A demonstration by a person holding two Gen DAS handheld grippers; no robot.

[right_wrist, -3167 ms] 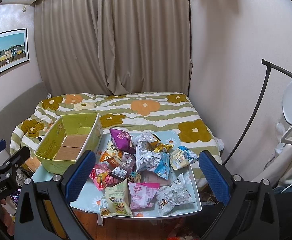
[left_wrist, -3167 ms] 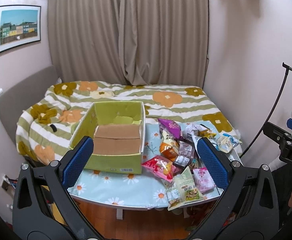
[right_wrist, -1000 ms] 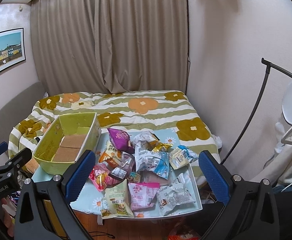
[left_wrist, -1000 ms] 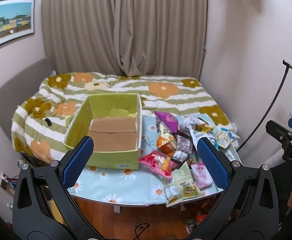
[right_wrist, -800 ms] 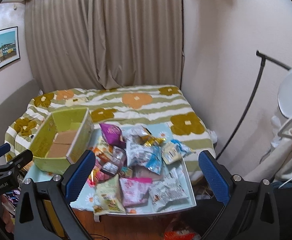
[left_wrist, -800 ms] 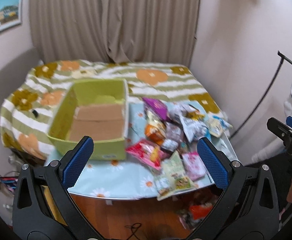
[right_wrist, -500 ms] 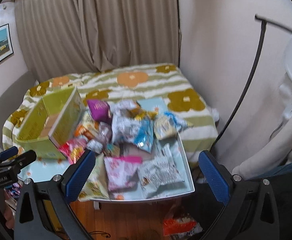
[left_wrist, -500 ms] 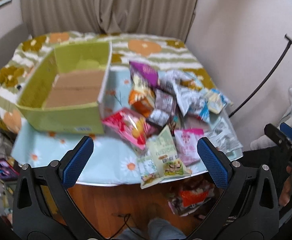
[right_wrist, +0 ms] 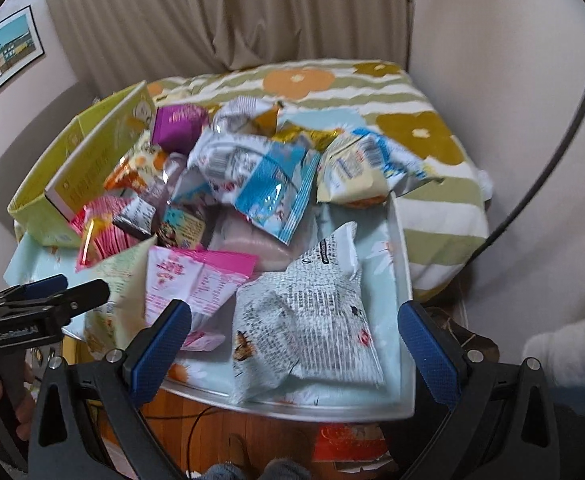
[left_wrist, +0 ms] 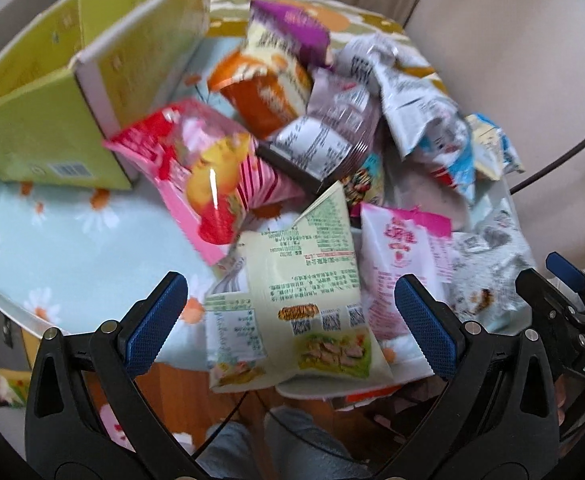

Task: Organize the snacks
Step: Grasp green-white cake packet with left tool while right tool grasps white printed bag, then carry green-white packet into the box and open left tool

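Your left gripper [left_wrist: 288, 312] is spread wide and holds nothing, poised above the near edge of the table [left_wrist: 72, 248], its blue pads [left_wrist: 154, 316] flanking a pale green packet [left_wrist: 292, 308] that juts over that edge. Your right gripper [right_wrist: 292, 340] is likewise released and empty, over the table's near right corner, a white crinkled packet [right_wrist: 308, 320] lying flat between its blue pads [right_wrist: 426, 346]. The snack stock sits heaped across the right half of the surface: a pink-and-white packet [right_wrist: 192, 276] just left of the white one; a red-and-pink striped packet [left_wrist: 208, 172] leaning toward the box; an orange packet [left_wrist: 264, 92] and a purple packet [left_wrist: 288, 28] toward the far edge; a brown packet [left_wrist: 324, 136] beside them; a blue-and-white packet [right_wrist: 260, 184] at the centre of the heap; a pale yellow packet [right_wrist: 352, 176] at the far right edge. A green cardboard box [left_wrist: 56, 104] stands open at the far left corner, touching the striped packet. The tablecloth is pale blue with daisies. A bed with a flowered, striped cover [right_wrist: 432, 160] lies beyond the table, and curtains [right_wrist: 232, 16] hang behind it. The picture is motion-blurred.
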